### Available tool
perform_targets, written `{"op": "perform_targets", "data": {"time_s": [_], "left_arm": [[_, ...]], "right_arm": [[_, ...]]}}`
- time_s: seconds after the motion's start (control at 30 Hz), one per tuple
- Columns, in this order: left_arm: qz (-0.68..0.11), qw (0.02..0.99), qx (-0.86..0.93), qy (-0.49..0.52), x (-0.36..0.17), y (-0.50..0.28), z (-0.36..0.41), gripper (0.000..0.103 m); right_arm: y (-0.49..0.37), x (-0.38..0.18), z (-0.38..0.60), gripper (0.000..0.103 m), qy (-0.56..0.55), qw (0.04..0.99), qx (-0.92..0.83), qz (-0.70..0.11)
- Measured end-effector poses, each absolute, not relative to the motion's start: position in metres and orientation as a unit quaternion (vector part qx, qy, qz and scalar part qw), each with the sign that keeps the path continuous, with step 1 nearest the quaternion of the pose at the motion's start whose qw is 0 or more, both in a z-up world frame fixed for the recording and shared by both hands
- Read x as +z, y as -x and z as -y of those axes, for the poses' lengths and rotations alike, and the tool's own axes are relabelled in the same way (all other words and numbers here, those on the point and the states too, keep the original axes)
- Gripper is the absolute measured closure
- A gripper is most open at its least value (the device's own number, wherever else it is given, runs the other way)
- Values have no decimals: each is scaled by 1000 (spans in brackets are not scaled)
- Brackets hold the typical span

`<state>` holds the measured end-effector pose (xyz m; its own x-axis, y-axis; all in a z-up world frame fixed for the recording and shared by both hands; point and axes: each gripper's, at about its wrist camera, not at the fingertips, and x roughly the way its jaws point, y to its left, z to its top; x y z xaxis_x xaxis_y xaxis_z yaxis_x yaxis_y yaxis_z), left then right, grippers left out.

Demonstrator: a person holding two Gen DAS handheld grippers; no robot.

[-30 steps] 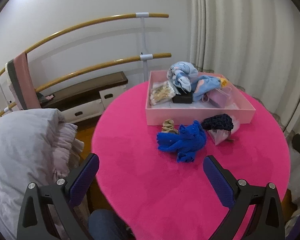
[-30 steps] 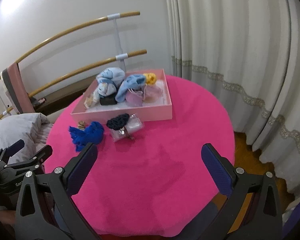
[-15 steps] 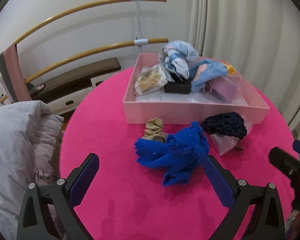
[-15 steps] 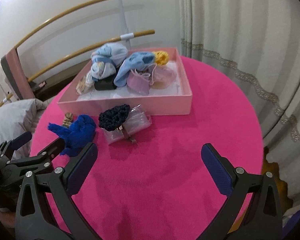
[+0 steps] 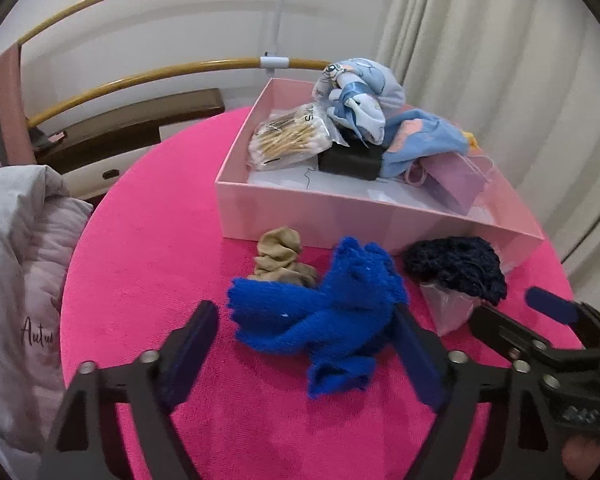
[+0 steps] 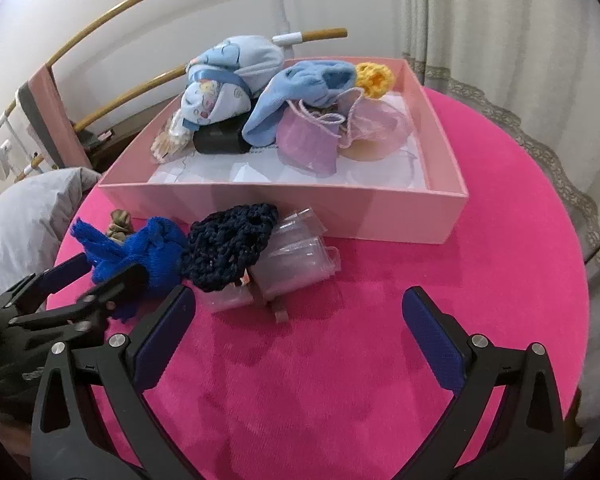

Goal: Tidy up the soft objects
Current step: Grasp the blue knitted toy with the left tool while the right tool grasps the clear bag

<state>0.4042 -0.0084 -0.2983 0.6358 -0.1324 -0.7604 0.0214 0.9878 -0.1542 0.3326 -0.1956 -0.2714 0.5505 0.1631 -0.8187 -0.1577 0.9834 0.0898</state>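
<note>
A bright blue knit cloth [image 5: 328, 312] lies crumpled on the pink round table [image 5: 160, 220]. My left gripper [image 5: 304, 340] straddles it and its jaws are closing. The right pad is at the cloth's edge and the left pad stands clear of it. Beside the cloth lie a tan stocking [image 5: 280, 256] and a navy knit piece [image 6: 228, 248] resting on a clear plastic pouch [image 6: 296, 264]. My right gripper [image 6: 298, 320] hovers open just in front of that pouch, with nothing gripped. The pink box [image 6: 260, 200] stands behind them.
The box holds light blue cloths [image 6: 236, 76], a bag of cotton swabs [image 5: 288, 140], a black case [image 5: 350, 160], a purple pouch [image 6: 308, 148] and a yellow knit piece [image 6: 376, 80]. Grey bedding [image 5: 16, 260] lies left of the table, wooden rails [image 5: 140, 80] behind, curtains [image 6: 500, 20] to the right.
Both grippers have come forward and down toward the items in front of the box. The left jaws have narrowed around the blue cloth. The right jaws keep the same width.
</note>
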Motion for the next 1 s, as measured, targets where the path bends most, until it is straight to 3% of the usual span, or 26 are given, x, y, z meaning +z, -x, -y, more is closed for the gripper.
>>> {"op": "perform_targets", "data": {"time_s": [0.13,0.23,0.27,0.37,0.4,0.6,0.67,0.77,0.9,0.97,1.0], "left_arm": [[-424,901,-49,73,-296,-401,0,34],[-419,904,-43,73,-292,-395,-6,24],[-417,906,-33,70,-292,-396,-7,13],[-415,907,-25,68,-289,-392,-6,8],[-415,907,-25,70,-289,-391,-5,8],[-420,904,-44,72,-290,-391,2,24],[-420,904,-41,67,-288,-389,3,23],[-423,903,-29,67,-287,-393,6,6],[-424,902,-30,74,-285,-397,13,0],[-427,901,-27,75,-291,-401,17,0],[-430,899,-23,75,-295,-404,18,10]], "right_arm": [[-340,-276,188,0,6,880,102,-464],[-347,-283,184,0,21,878,102,-468],[-348,-285,182,1,24,878,103,-467],[-352,-289,176,11,37,880,104,-463],[-352,-287,175,25,35,880,109,-460],[-338,-285,180,26,26,880,112,-460],[-328,-283,185,26,21,881,104,-461],[-316,-283,194,26,13,881,95,-463],[-309,-281,202,26,9,881,86,-466],[-308,-280,204,26,9,880,82,-467],[-308,-279,204,26,8,880,82,-468]]}}
